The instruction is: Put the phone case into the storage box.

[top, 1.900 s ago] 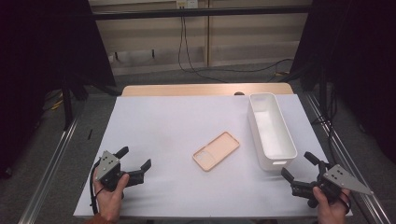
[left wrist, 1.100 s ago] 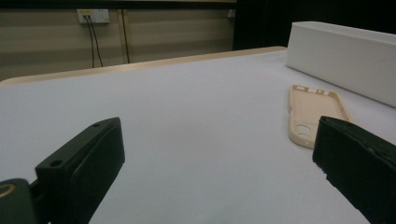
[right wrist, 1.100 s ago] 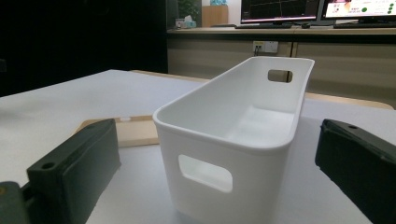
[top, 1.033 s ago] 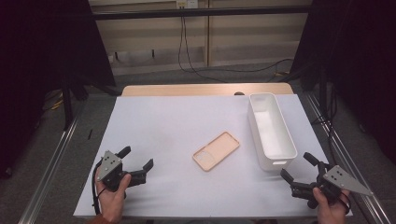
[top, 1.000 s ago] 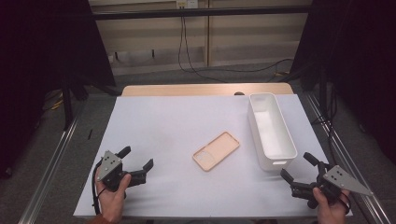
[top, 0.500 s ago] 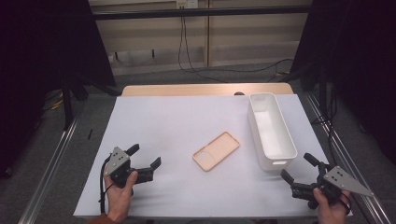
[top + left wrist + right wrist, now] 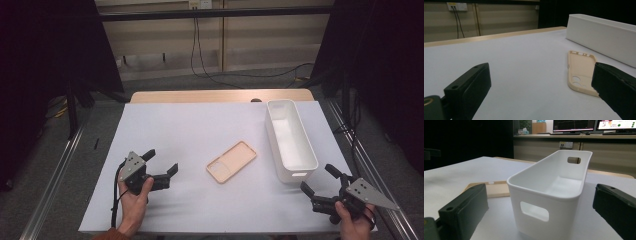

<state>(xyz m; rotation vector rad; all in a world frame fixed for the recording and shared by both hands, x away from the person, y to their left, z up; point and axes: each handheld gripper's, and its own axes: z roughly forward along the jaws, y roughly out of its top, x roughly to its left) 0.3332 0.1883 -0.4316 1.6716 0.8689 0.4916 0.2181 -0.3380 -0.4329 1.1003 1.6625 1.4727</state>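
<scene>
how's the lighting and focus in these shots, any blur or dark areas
High view: the white table is evenly lit, the surroundings fall into near black, and the phone case looks soft. Left gripper view: the near jaws are blurred, the case sharper. Right gripper view: the white bin is fairly sharp, its jaws and the background monitors soft.

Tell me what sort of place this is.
Probably a lab recording station: a white-covered table framed by black curtains, handheld grippers on it, wall sockets behind and computer monitors beyond.
</scene>
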